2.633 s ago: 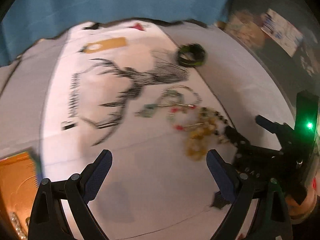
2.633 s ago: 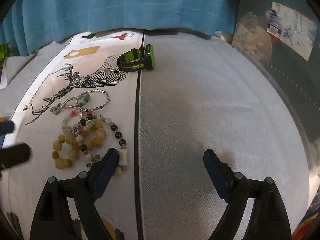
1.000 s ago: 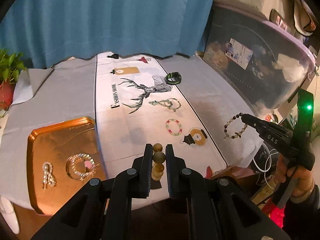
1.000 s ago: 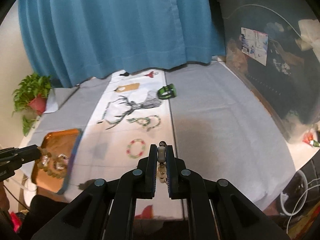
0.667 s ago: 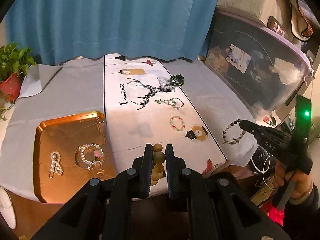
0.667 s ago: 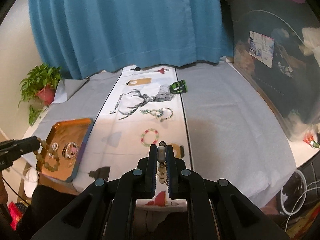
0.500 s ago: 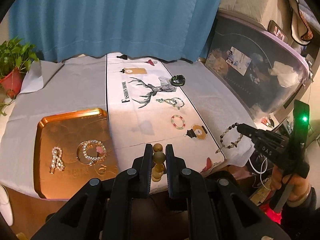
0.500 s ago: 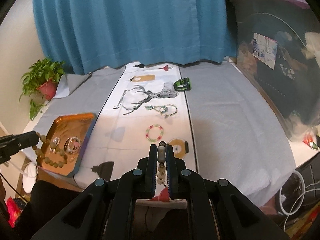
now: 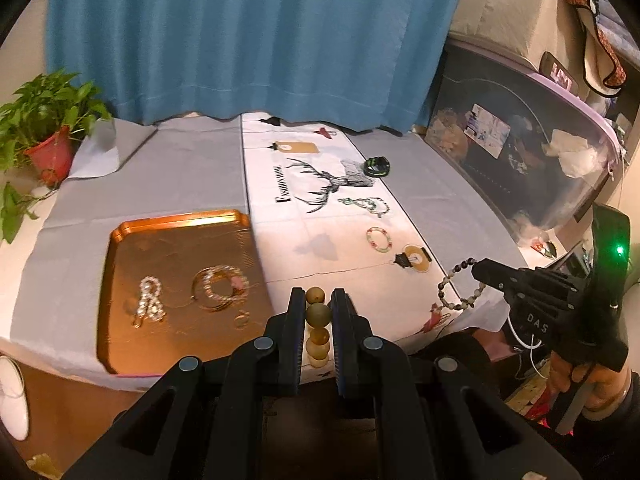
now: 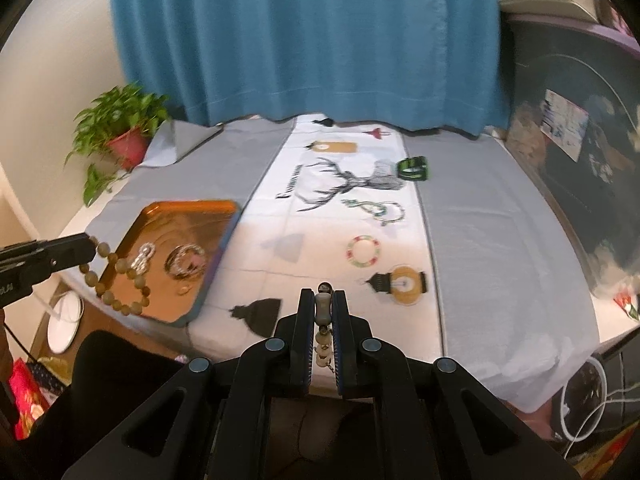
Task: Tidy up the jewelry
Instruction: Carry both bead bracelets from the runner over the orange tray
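Both grippers had drawn back from the table since the earliest frames, when they were spread wide just above the heap of bracelets; now each was held off the near edge, clamped on a strand. Between the closed fingers of the left gripper (image 9: 318,312) sat the amber bead bracelet (image 9: 317,326), its loop hanging in front of the near left corner of the copper tray (image 10: 160,224) in the right wrist view. That tray lay on the grey cloth at the table's left front, its right rim against the white deer-print runner (image 9: 320,208), and it held a sparkly clip (image 9: 148,304), a coiled bangle (image 9: 220,286) and a small ring (image 9: 242,320), with bare metal across its far half. Shut on the grey bead bracelet (image 9: 460,284), the right gripper (image 10: 323,312) hung that loop beyond the front right corner of the table. On the runner lay a pink and green bracelet (image 10: 363,251), a tangle of green and silver chains (image 10: 374,208) and a green and black watch (image 10: 414,168) at the runner's right edge, each apart from the others. Right of the runner the grey cloth stretched bare to the table's edge. A potted plant (image 10: 120,128) stood at the far left corner, and a blue curtain (image 9: 240,40) hung behind.
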`<state>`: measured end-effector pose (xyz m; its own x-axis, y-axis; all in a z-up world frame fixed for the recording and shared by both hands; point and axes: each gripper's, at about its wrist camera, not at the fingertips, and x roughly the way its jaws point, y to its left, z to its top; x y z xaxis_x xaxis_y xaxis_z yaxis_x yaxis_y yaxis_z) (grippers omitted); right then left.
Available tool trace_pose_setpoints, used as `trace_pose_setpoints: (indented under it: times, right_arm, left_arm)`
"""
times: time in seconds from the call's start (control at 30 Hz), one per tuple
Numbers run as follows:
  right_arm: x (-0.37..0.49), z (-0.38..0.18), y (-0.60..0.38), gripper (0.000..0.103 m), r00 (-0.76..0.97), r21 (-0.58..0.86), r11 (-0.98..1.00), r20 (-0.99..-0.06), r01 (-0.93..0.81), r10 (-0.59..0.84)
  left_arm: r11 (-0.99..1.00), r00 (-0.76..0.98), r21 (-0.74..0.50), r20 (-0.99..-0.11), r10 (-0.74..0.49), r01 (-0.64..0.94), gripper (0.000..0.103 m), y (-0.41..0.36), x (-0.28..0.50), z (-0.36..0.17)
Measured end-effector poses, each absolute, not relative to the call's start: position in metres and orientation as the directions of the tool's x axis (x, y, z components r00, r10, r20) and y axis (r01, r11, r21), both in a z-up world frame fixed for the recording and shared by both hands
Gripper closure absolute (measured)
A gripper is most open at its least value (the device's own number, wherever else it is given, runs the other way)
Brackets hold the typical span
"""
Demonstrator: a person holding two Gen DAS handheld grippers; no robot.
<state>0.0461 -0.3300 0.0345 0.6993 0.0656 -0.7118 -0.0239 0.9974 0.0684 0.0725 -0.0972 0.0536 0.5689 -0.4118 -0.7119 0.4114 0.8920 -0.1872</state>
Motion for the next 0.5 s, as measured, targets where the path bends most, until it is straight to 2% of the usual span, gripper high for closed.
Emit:
trace_pose_setpoints:
  times: [0.5]
  right_arm:
    - [0.028,0.030,-0.236,0.094,0.655,0.027,0.981,-0.741,-0.191,0.148]
  left_arm:
    - [0.929,0.628,-0.209,-0.689,-0.362,0.306,0.093,-0.013,0.050,0.046]
